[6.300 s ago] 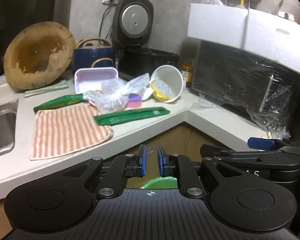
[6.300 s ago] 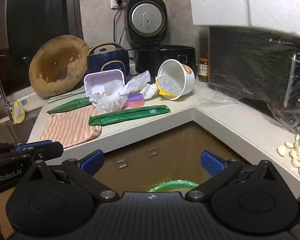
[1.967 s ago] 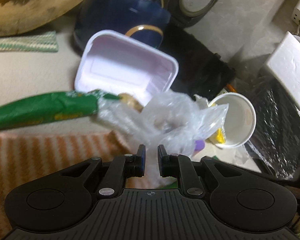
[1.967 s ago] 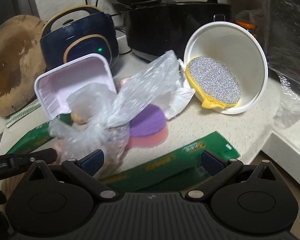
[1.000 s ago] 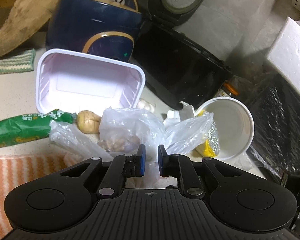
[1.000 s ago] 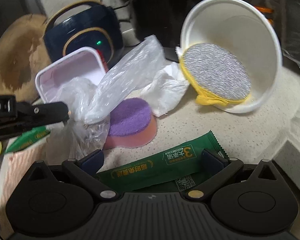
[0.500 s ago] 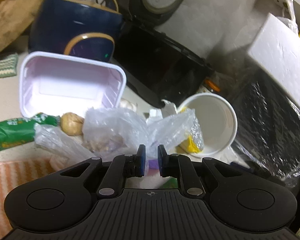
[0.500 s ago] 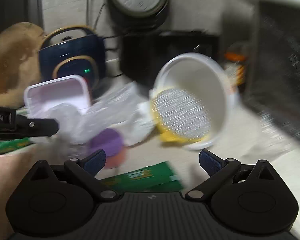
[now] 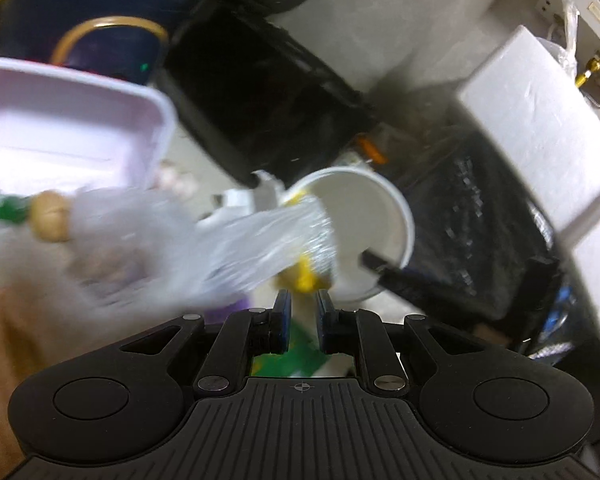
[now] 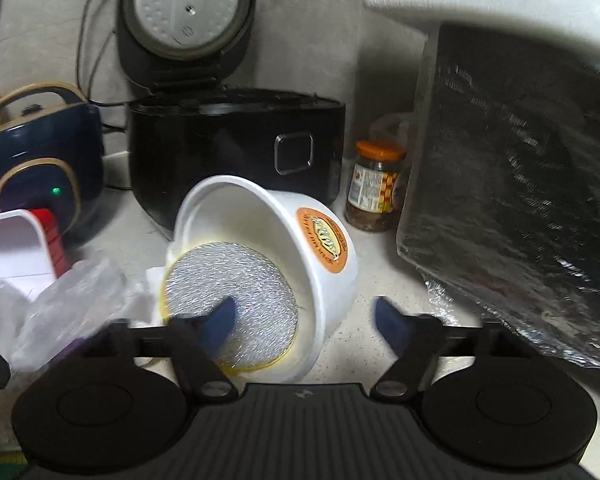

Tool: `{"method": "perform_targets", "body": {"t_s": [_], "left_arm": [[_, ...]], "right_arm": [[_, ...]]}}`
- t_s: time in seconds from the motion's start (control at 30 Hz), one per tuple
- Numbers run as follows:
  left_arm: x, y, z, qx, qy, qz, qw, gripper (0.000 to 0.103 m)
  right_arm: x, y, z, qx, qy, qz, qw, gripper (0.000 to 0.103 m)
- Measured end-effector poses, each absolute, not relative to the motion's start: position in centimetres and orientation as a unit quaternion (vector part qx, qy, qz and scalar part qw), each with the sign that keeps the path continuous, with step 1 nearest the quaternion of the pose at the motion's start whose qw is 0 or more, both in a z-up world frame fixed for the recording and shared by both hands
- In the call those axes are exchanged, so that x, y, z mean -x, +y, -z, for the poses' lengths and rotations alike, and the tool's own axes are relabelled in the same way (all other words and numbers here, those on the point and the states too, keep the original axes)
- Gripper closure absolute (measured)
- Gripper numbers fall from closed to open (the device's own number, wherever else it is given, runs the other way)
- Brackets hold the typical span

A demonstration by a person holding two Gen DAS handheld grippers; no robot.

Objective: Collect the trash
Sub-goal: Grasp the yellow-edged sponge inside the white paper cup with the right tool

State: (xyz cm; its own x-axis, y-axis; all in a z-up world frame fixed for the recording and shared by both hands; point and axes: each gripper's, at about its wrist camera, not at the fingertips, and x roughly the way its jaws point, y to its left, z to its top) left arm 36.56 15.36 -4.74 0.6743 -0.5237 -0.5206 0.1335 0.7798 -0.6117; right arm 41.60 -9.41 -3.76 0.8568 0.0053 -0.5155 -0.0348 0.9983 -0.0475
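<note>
The white paper bowl (image 10: 300,240) lies tipped on the counter (image 10: 380,280) before the black cooker (image 10: 236,144). Your right gripper (image 10: 304,320) straddles its rim, jaws closing, not yet pressing. Your left gripper (image 9: 299,312) has narrow jaws with nothing between, beside the clear plastic bag (image 9: 172,248).

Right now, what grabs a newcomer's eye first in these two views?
The white bowl tipped on its side mid-counter, a foil-and-yellow lid in its mouth. The right gripper is closing on it, one of its fingers in front of the lid, the other to the right of the bowl. Left of the bowl lies a crumpled clear bag; behind stands a black cooker, lid up.
</note>
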Motion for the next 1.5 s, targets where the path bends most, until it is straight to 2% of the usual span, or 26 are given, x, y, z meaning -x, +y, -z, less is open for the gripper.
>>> {"method": "perform_targets", "body": {"t_s": [0.03,0.13,0.4,0.53,0.73,0.87,0.9,0.97,1.03,1.23,1.5], "left_arm": [[-37.0,14.6,4.6,0.266,0.358,0.193,0.874,0.088],[-37.7,12.3,3.9,0.222,0.351,0.206,0.886,0.088],[-41.1,7.6,3.8,0.13,0.341,0.204,0.908,0.088],[-42.9,5.5,4.6,0.116,0.353,0.208,0.905,0.088],[-43.8,4.3,4.4,0.062,0.315,0.173,0.931,0.087],[-44.7,4.7,4.6,0.066,0.318,0.173,0.93,0.087],[-44.8,4.7,4.6,0.07,0.322,0.177,0.928,0.087],[-44.9,5.1,4.9,0.087,0.332,0.188,0.92,0.087],[-45.0,5.4,5.3,0.106,0.341,0.194,0.914,0.087],[-43.0,8.0,5.5,0.154,0.348,0.184,0.906,0.087],[-37.2,12.9,6.0,0.13,0.36,0.161,0.91,0.087]], "right_arm": [[-42.1,-9.7,3.9,0.02,0.279,-0.014,0.96,0.069],[-42.6,-11.3,4.4,-0.011,0.301,-0.008,0.954,0.092],[-41.6,-15.7,4.8,-0.032,0.293,0.032,0.955,0.094],[-41.3,-16.7,4.7,-0.037,0.288,0.032,0.956,0.094],[-40.1,-16.4,4.6,-0.016,0.277,0.005,0.961,0.094],[-39.9,-16.5,5.1,-0.018,0.285,0.01,0.958,0.094],[-39.9,-16.5,5.3,-0.023,0.289,0.01,0.957,0.093],[-39.4,-16.4,5.5,-0.026,0.292,0.008,0.956,0.085],[-38.2,-15.5,5.7,-0.005,0.279,0.011,0.96,0.07],[-34.8,-10.5,6.3,0.091,0.221,-0.031,0.97,0.045],[-38.3,-4.6,8.4,0.215,0.233,-0.068,0.946,0.042]]}}
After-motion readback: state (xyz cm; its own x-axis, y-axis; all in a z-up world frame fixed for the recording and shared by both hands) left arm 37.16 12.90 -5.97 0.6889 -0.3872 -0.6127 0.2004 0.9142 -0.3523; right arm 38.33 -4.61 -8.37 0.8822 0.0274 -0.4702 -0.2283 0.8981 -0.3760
